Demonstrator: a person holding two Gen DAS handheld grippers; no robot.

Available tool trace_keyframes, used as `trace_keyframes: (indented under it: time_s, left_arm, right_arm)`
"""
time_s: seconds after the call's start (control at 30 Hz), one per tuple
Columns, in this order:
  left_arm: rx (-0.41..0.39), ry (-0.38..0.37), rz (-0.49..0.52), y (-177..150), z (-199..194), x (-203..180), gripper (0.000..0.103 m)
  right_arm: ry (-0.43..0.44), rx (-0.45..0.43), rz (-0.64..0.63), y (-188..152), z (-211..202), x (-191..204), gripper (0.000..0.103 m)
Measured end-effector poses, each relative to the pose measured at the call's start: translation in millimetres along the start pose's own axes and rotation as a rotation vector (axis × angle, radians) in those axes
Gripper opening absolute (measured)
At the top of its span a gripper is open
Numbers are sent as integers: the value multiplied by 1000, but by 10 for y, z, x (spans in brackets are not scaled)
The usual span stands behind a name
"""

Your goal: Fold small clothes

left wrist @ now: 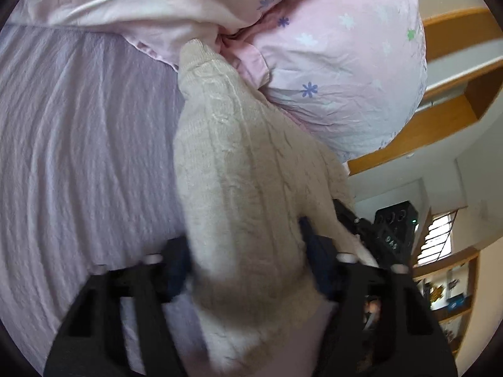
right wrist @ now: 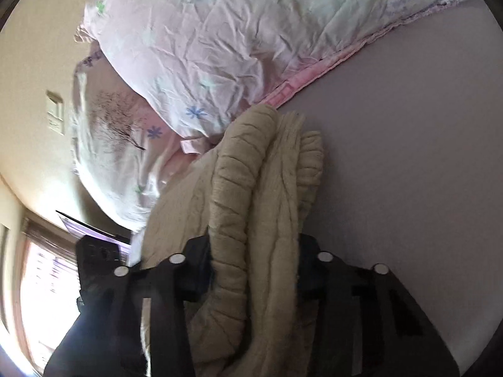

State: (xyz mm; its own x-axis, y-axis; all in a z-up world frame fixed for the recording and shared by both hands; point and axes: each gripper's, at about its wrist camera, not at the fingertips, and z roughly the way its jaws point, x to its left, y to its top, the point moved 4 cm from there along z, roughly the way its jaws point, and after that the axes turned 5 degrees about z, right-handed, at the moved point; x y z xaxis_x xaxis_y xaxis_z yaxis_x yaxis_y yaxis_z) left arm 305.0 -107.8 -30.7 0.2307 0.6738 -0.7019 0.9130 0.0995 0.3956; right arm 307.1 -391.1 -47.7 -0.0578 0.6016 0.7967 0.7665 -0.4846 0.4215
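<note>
A cream cable-knit sweater (left wrist: 239,169) hangs stretched between both grippers above the bed. My left gripper (left wrist: 248,260) is shut on one bunched end of it; the knit fills the gap between the fingers. My right gripper (right wrist: 254,267) is shut on the other end, where the ribbed hem (right wrist: 232,176) is gathered in folds between the fingers. The far end of the sweater reaches toward the pillow. The right gripper's black body (left wrist: 389,235) shows in the left wrist view, close beside the sweater.
A lilac bedsheet (left wrist: 78,144) covers the bed and also shows in the right wrist view (right wrist: 408,157). A pink flowered pillow (left wrist: 339,72) and a crumpled duvet (left wrist: 132,3) lie at the far end. Wooden shelves (left wrist: 456,72) and a bright window (right wrist: 47,298) stand behind.
</note>
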Motion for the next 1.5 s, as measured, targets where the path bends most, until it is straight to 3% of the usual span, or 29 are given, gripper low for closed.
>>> trace_keyframes:
  time_s: [0.03,0.1,0.17,0.27,0.37,0.47,0.53,0.57,0.67,0.73,0.77,0.9,1.0,1.03,1.1,1.17,1.23,1.3,1.4,1.47,1.5]
  left_arm:
    - [5,-23,9,21,-30,1,41]
    - [-3,-66,67,-2,-303,-3,39]
    - [-47,-27,154,-72,-648,-28,39]
    - [-130,81,248,-213,-1242,74,39]
    - [-131,243,281,-353,-1465,332,44]
    - [-139,278,249,-489,-1526,514,48]
    - [-193,289,273,-529,-1648,468,50]
    - [-238,307,308,-548,-1727,388,50]
    - [-305,300,381,-559,-1795,101,53]
    - [-315,273,427,-610,-1785,-41,61]
    - [-306,266,441,-601,-1707,-129,62]
    - [-219,267,465,-618,-1384,-179,61]
    - [-184,235,488,-663,-1277,-209,57]
    - [-179,237,499,-679,-1260,-222,57]
    - [-170,267,526,-711,-1205,-235,58]
    - [-168,290,533,-752,-1204,-231,58]
    - [-183,275,530,-812,-1303,-275,63]
    - [-202,249,549,-885,-1389,-359,67]
    - [-221,234,584,-978,-1423,-479,78]
    - [-212,243,589,-1012,-1364,-497,85]
    - [-199,251,584,-1027,-1328,-484,85]
  right_arm:
    - [16,-4,-8,-4,0,24,37]
    - [124,2,-42,-79,-24,204,34]
    - [192,49,-94,-214,46,420,34]
    - [153,165,-218,-534,382,755,34]
    - [36,267,-345,-803,723,947,47]
    - [-25,115,-334,-653,429,970,60]
    - [6,-4,-311,-560,162,1001,60]
    - [39,-18,-304,-557,94,1045,60]
    - [-7,41,-351,-664,248,1170,57]
    - [-127,83,-375,-735,549,1190,39]
    - [-133,94,-368,-783,640,1183,24]
    - [-132,-15,-387,-768,541,1180,13]
    - [-241,-113,-326,-578,384,987,3]
    - [-307,-119,-318,-548,402,876,3]
    - [-329,-53,-329,-613,531,824,3]
    - [-324,-83,-366,-672,422,927,4]
    - [-251,-115,-348,-708,206,1051,9]
    - [-116,-128,-359,-853,-107,1237,27]
    - [-1,-55,-465,-1219,-207,1487,32]
    - [-50,7,-538,-1470,-82,1552,32]
    - [-127,34,-551,-1549,28,1481,32]
